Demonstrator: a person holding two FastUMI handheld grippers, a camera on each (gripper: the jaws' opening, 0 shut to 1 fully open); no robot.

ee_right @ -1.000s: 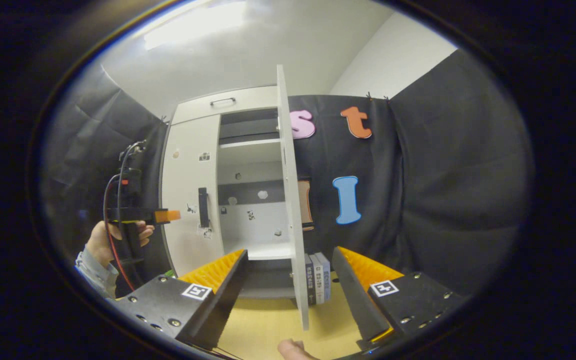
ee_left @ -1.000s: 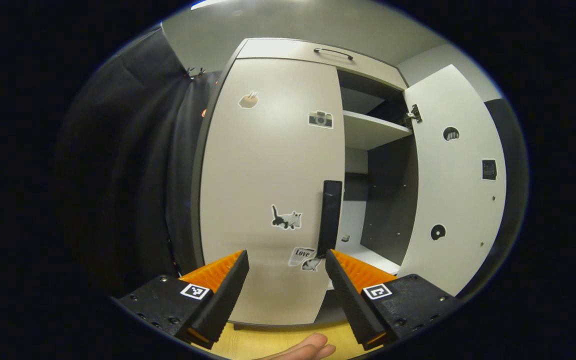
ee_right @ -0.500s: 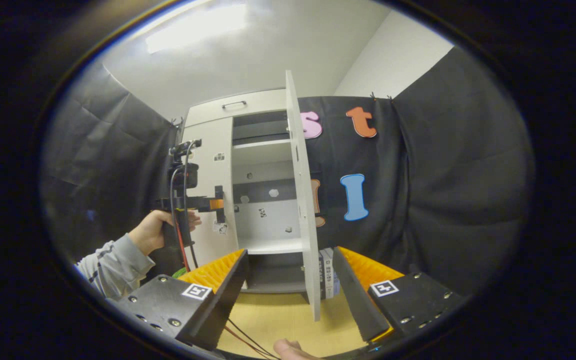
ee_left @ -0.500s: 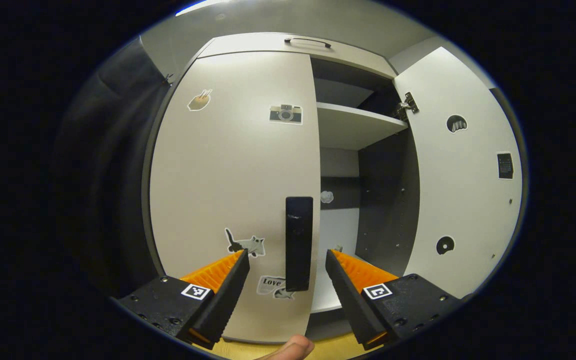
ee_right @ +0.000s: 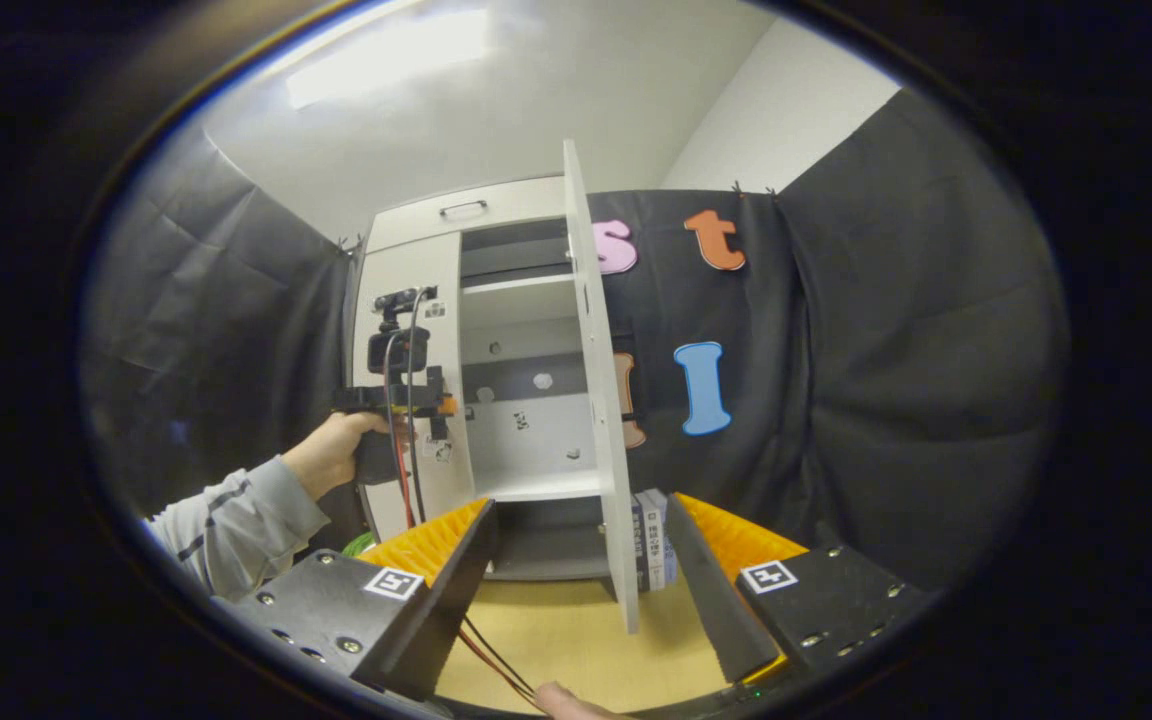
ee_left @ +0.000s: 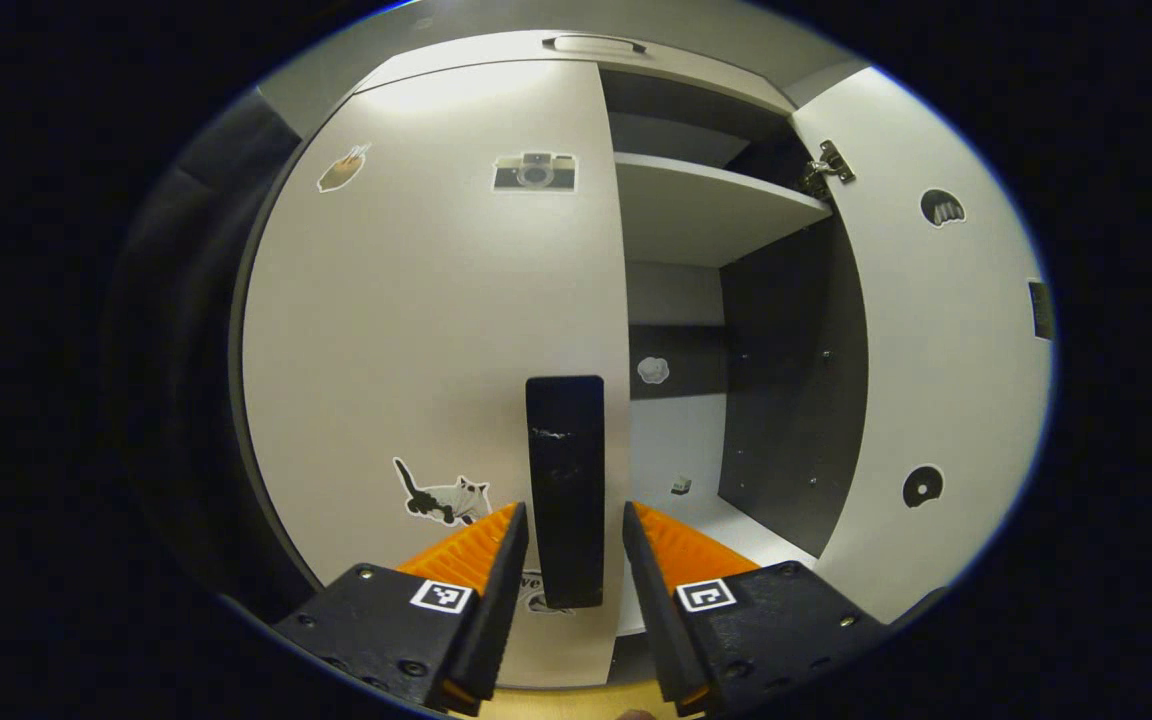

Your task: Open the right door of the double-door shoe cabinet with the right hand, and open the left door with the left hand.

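The left gripper [ee_left: 573, 560] stands with its two fingers set either side of the dark handle [ee_left: 565, 480] on the left door [ee_left: 416, 330] of the shoe cabinet [ee_right: 496, 400]. The jaws are narrowed round the handle, but the left gripper view leaves it unclear whether the fingers press on it or a thin gap remains on each side. The left door lies flush with the cabinet front — closed. It carries a cat sticker [ee_left: 441, 495] low down and a camera sticker [ee_left: 534, 172] near the top.

In the right gripper view the same tool appears farther off, held by a hand [ee_right: 336, 450] in a grey sleeve [ee_right: 236, 520], its fingers at the handle.

The right gripper [ee_right: 581, 560] is apart from the cabinet, jaws spread wide, nothing between them. Beyond it the right door [ee_right: 601, 400] stands swung out, seen nearly edge-on. The opened half shows a shelf [ee_left: 706, 205] and a dark side panel [ee_left: 786, 380]. Books [ee_right: 652, 550] stand just beside the cabinet's foot, on the wooden surface [ee_right: 576, 650].
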